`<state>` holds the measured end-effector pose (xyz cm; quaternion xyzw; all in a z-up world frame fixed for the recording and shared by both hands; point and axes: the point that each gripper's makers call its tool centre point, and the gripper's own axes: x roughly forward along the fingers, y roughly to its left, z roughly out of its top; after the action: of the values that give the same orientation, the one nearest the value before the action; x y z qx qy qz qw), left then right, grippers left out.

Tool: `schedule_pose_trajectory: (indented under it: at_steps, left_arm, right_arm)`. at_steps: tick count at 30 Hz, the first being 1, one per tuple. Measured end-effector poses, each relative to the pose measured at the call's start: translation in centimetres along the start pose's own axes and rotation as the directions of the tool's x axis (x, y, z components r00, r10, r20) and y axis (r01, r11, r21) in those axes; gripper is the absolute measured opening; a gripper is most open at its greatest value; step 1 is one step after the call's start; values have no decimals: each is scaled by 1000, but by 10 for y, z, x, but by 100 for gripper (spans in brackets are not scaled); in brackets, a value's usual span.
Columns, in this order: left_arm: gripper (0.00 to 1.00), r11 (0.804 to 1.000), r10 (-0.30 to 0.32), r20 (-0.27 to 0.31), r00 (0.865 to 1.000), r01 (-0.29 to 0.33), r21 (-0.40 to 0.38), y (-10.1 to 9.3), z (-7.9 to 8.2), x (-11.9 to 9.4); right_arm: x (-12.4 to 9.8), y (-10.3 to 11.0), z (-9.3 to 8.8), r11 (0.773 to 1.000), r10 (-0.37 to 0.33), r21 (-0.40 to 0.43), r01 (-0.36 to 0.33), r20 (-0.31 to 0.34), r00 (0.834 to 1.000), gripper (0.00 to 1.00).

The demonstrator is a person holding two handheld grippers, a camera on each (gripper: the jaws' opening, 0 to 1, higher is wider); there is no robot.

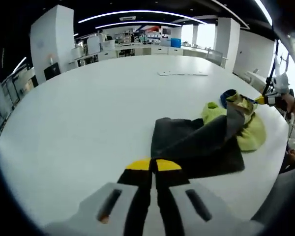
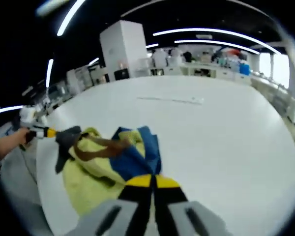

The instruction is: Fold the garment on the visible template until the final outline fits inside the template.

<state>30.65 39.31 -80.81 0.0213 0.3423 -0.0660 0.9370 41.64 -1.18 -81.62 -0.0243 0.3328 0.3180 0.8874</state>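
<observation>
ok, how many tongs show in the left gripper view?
2. The left tongs rise from the bottom, tips shut on the garment at its near edge. The right tongs come in from the right, at the garment's far end.

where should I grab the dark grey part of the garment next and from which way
Probably the free dark grey corner lying flat on the white table, coming in low from the table side. The left gripper already pinches the near edge; the far end is lifted.

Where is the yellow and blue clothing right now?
The garment lies on the white table, low and left of centre in the right gripper view, with the right gripper shut on its blue edge.
</observation>
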Motion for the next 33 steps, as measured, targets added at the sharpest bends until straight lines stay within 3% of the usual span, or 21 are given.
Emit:
schedule_pose_trajectory:
  at_steps: [3,4,11,15,21,26,33]
  left_arm:
    - [0,999,7,8,1000,-6,-48,1,0,1]
    - [0,995,25,13,1000,-24,-100,3,0,0]
    - [13,996,22,22,1000,-20,-81,9,-1,-6]
    - [16,997,-2,71,997,8,-83,7,8,-9]
    - [19,995,-85,121,989,91,-48,-22,24,-17]
    - [21,979,-201,160,967,202,5,-57,40,-20]
    - [19,949,-314,123,941,306,79,-90,42,-12]
  right_arm:
    - [1,1,-4,1000,2,-14,-2,-8,1000,0]
    - [1,1,-4,1000,2,-19,-2,-8,1000,0]
    - [-5,0,6,999,26,-33,-25,16,1000,2]
    - [-7,1,6,999,43,-29,-42,23,999,7]
    - [-11,5,4,997,81,-17,-81,21,996,10]
    - [-13,7,7,993,112,21,-113,43,993,12]
    - [-13,17,13,986,158,39,-161,68,985,16]
